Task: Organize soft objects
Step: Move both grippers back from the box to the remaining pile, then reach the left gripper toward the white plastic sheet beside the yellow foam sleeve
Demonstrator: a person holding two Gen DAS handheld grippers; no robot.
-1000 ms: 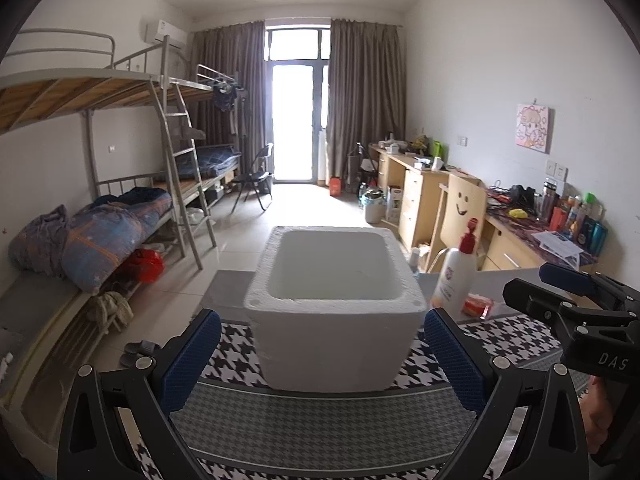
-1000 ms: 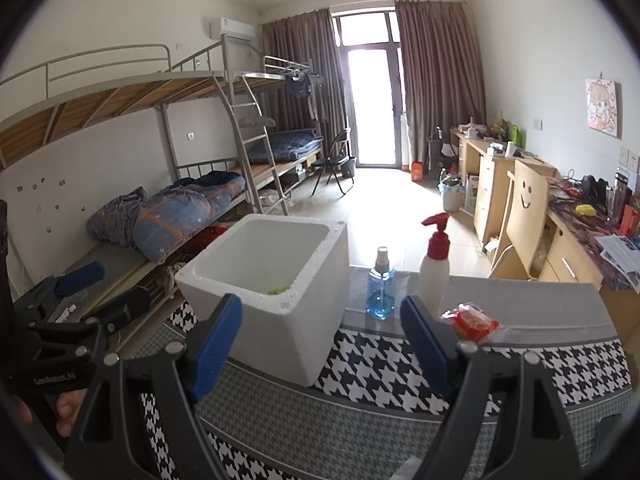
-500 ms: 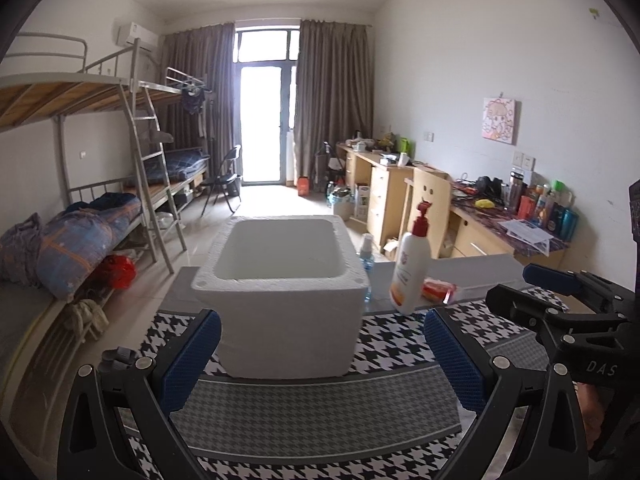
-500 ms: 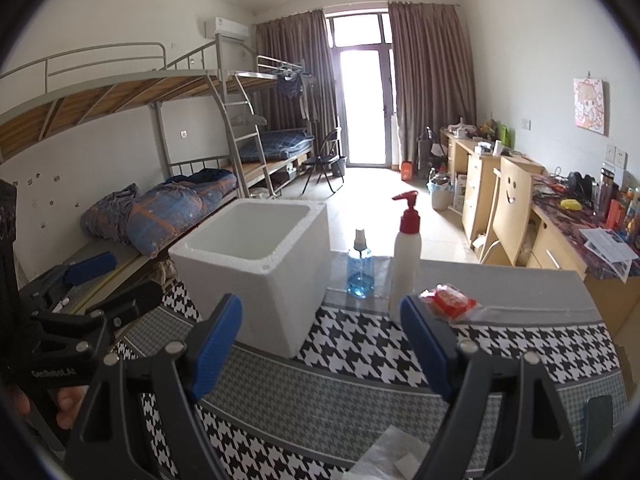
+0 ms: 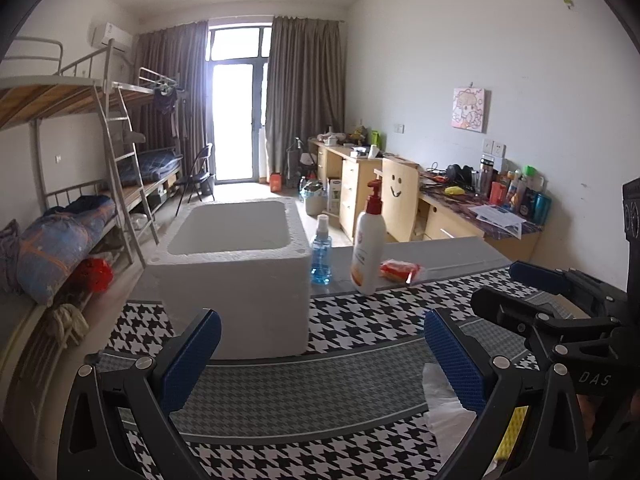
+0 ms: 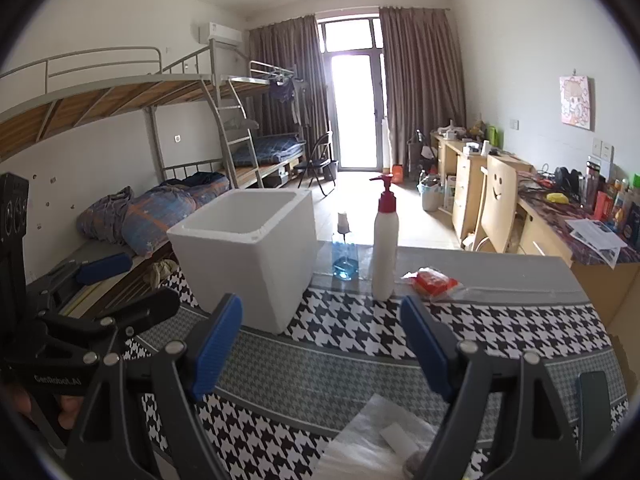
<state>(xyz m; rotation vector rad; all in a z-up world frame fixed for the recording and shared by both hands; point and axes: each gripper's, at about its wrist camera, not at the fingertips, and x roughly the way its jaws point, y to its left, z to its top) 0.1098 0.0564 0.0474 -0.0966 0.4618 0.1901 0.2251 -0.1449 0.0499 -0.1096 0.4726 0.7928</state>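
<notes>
A white foam box [image 5: 236, 276] stands open on the houndstooth tablecloth [image 5: 360, 320]; it also shows in the right wrist view [image 6: 248, 256]. A white plastic bag [image 6: 372, 440] lies near the front edge, partly behind my right gripper; in the left wrist view the bag [image 5: 444, 420] lies at lower right with something yellow beside it. My left gripper [image 5: 320, 360] is open and empty, short of the box. My right gripper [image 6: 322, 352] is open and empty, above the bag. Each gripper shows at the edge of the other's view.
A white pump bottle [image 5: 368, 252], a blue spray bottle [image 5: 321, 256] and a red packet [image 5: 400, 271] stand right of the box. A dark phone [image 6: 596, 400] lies at the table's right. Bunk beds [image 6: 120, 128] on the left, desks [image 5: 460, 216] along the right wall.
Both grippers have pulled back from the foam box and the left one has swung right. The box looks smaller, and the plastic bag has come into view below.
</notes>
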